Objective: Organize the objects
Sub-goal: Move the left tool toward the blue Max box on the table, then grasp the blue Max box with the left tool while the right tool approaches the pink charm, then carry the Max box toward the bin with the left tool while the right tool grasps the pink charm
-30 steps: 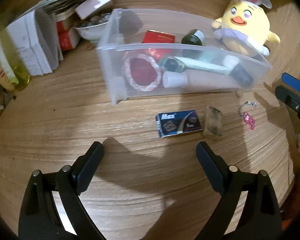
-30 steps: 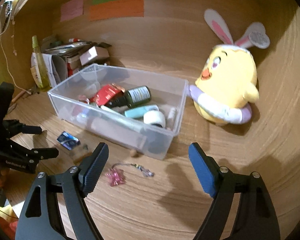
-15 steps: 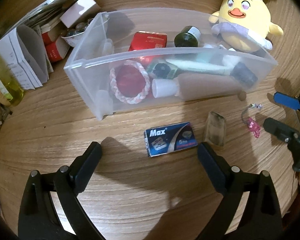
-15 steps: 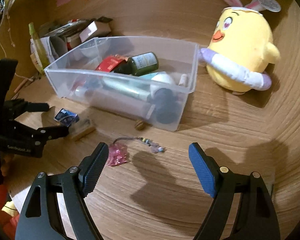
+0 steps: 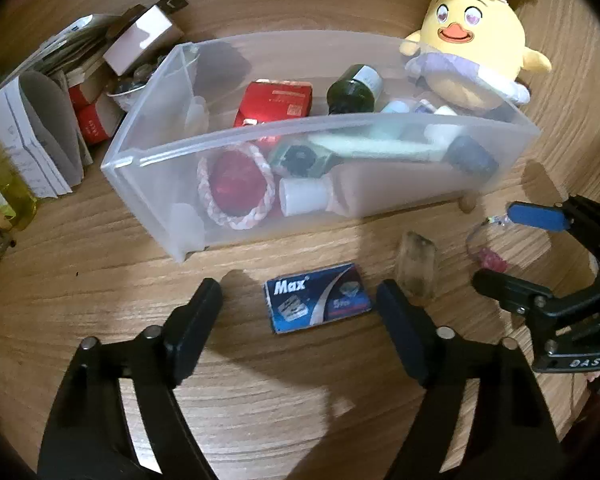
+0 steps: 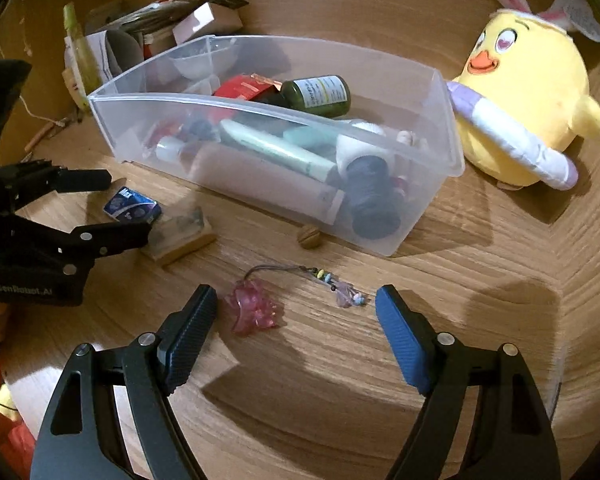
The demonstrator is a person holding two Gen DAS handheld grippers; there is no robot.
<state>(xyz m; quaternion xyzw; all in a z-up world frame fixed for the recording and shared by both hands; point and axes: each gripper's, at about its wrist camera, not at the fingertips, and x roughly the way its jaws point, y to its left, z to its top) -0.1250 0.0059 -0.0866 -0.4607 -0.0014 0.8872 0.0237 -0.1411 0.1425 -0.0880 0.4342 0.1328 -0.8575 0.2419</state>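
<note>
A clear plastic bin [image 5: 340,208] [image 6: 260,184] on the wooden table holds bottles, tubes, a red box and a red round item. In front of it lie a blue "Max" box [image 5: 318,298] [image 6: 131,209], a small wooden-based block [image 5: 416,268] [image 6: 182,232] and a pink charm on a beaded cord [image 6: 256,308] [image 5: 490,258]. My left gripper [image 5: 300,316] is open, its jaws standing either side of the blue box, just short of it. My right gripper [image 6: 296,320] is open, low over the pink charm.
A yellow chick plush [image 5: 472,64] [image 6: 528,108] sits right of the bin. Papers, small boxes and a yellow-green bottle [image 5: 4,184] crowd the left. A small wooden disc [image 6: 309,236] lies by the bin's front wall.
Both grippers have moved forward and down. The left has closed in on the blue box, the right on the pink charm. Both stay open.
</note>
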